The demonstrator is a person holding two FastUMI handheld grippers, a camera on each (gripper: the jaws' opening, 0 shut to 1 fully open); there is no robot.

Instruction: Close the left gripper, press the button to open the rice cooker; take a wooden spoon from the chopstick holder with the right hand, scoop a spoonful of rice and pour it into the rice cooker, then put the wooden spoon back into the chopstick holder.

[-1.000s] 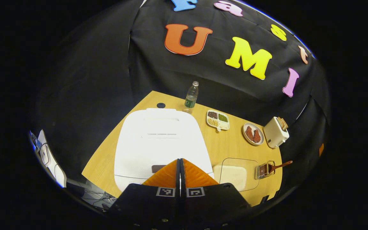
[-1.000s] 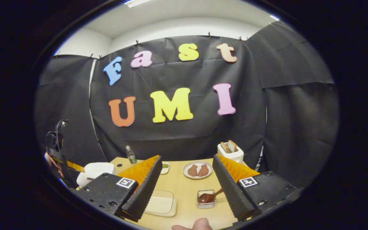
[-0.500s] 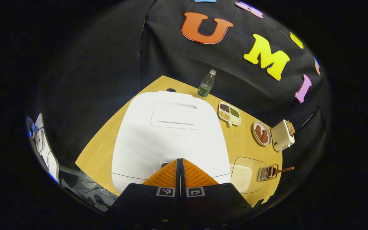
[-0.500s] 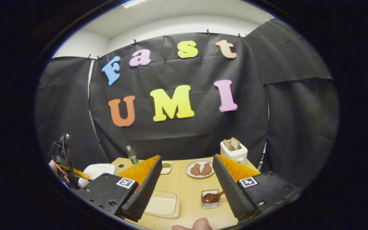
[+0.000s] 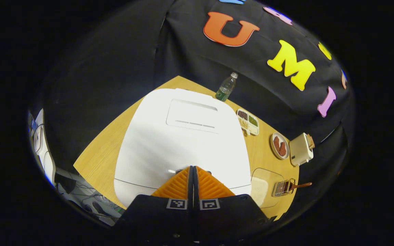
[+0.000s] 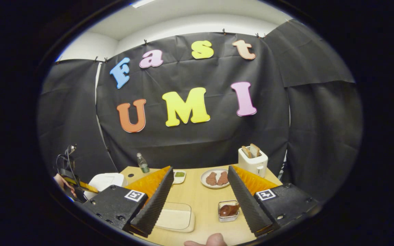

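Left gripper view, left tool (image 5: 193,168) pressed together, tips at rice cooker (image 5: 183,136) front edge, right tool (image 6: 197,191) apart

Along the far edge of your light wooden surface (image 6: 197,201) stands a clear plastic bottle with a green label (image 5: 225,91), upright near the black cloth wall. To its right you have a white divided dish of dark, green and pale beans (image 5: 248,121), then a round plate with two brown meat pieces (image 6: 216,178), then a white toaster with two bread slices standing in its slots (image 6: 252,160) at the right corner.
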